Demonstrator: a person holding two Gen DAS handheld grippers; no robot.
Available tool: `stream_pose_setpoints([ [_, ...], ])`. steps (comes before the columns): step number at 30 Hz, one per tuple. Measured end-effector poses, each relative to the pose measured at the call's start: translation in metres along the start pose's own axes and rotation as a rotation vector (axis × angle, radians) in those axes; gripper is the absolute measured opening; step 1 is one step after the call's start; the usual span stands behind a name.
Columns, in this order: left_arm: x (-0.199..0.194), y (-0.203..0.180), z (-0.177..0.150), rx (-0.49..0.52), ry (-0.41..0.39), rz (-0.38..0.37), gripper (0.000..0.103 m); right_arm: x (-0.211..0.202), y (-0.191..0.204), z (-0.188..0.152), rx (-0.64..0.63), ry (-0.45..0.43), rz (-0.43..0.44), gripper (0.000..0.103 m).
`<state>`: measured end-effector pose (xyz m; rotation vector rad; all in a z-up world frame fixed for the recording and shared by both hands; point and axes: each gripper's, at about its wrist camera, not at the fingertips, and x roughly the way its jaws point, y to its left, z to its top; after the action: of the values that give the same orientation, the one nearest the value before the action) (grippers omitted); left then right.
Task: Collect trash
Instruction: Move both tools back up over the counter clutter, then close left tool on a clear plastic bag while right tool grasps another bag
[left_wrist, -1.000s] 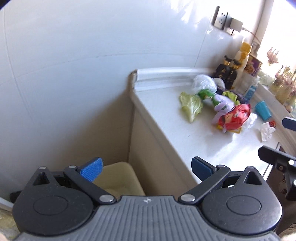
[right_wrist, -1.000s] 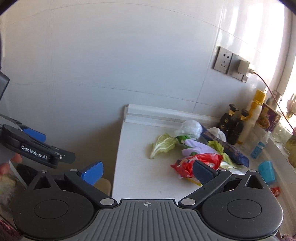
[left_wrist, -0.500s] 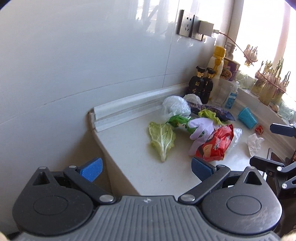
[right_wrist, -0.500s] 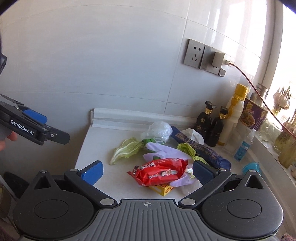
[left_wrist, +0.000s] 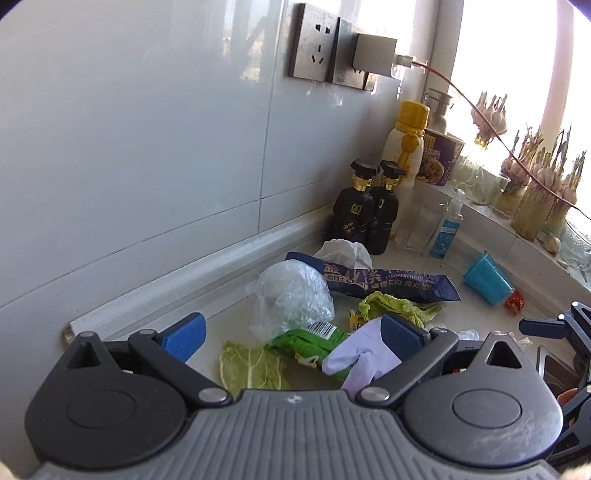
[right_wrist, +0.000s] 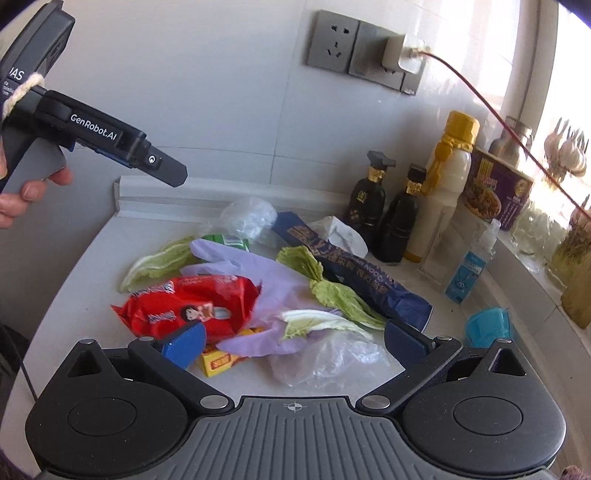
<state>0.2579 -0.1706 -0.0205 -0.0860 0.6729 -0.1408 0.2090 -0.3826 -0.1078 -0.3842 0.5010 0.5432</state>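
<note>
A heap of trash lies on the white counter (right_wrist: 92, 258): a red snack bag (right_wrist: 192, 302), a purple glove (right_wrist: 255, 266) (left_wrist: 360, 360), a dark blue noodle wrapper (right_wrist: 354, 273) (left_wrist: 384, 282), lettuce leaves (right_wrist: 332, 288) (left_wrist: 251, 367), a crumpled clear bag (left_wrist: 291, 293) (right_wrist: 251, 218), a green wrapper (left_wrist: 314, 338), a small yellow box (right_wrist: 218, 362) and thin clear film (right_wrist: 332, 360). My left gripper (left_wrist: 291, 332) hovers open over the green wrapper and glove. My right gripper (right_wrist: 295, 338) hangs open above the glove and film, holding nothing.
Two black bottles (right_wrist: 384, 218), a yellow-capped white bottle (right_wrist: 448, 192), a noodle cup (right_wrist: 495, 188) and a small spray bottle (right_wrist: 471, 262) line the wall. A crushed blue cup (left_wrist: 485, 277) lies right. A charger cable (right_wrist: 498, 122) hangs from the wall socket.
Both grippers have swung from the counter's left end toward the trash heap and come much closer to it. Both stay open.
</note>
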Motion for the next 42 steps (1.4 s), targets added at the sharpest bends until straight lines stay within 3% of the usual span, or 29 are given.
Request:
stream_pose_setpoints([
  [3, 0.023, -0.004, 0.007, 0.009, 0.036, -0.005, 0.095, 0.016, -0.014, -0.011, 0.007, 0.033, 0.002, 0.103],
  [13, 0.079, 0.005, 0.032, -0.06, 0.104, 0.014, 0.084, 0.052, -0.02, -0.025, -0.145, 0.122, -0.006, 0.101],
  [18, 0.098, 0.005, 0.037, -0.071, 0.124, 0.033, 0.079, 0.061, -0.026, -0.026, -0.123, 0.141, 0.011, 0.101],
  [24, 0.119, 0.007, 0.037, -0.091, 0.146, 0.065, 0.066, 0.07, -0.028, -0.023, -0.121, 0.146, 0.032, 0.101],
  [32, 0.126, 0.007, 0.036, -0.091, 0.162, 0.069, 0.047, 0.08, -0.029, -0.017, -0.127, 0.153, 0.052, 0.093],
  [38, 0.126, 0.009, 0.035, -0.102, 0.176, 0.072, 0.03, 0.08, -0.029, -0.015, -0.132, 0.155, 0.054, 0.073],
  [42, 0.122, 0.009, 0.035, -0.104, 0.168, 0.076, 0.024, 0.077, -0.029, -0.015, -0.123, 0.154, 0.05, 0.053],
])
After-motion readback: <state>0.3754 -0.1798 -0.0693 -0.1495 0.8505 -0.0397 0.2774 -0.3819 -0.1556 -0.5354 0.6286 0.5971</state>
